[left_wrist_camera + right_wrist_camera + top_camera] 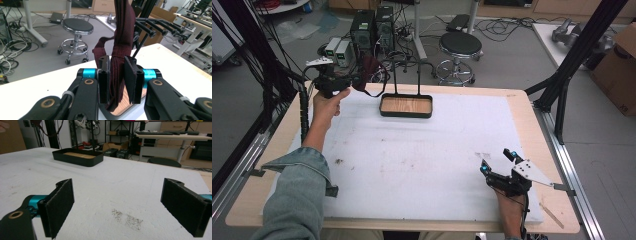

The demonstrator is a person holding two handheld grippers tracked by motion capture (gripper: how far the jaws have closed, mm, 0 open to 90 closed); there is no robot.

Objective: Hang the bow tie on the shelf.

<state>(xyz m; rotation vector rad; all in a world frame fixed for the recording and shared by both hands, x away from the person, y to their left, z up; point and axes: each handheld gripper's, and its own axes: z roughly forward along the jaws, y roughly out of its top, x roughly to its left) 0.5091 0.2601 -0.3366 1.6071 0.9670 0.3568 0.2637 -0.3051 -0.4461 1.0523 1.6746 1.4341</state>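
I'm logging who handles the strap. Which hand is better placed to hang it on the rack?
Left. The left gripper has the dark red strap between its jaws beside the rack; the right gripper rests open, far off.

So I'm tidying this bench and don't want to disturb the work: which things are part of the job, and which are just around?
In the job:
left gripper, shut on the dark red strap
black rack with its wood-bottomed tray

Just around:
right gripper, jaws open, nothing between them
stool
cardboard box
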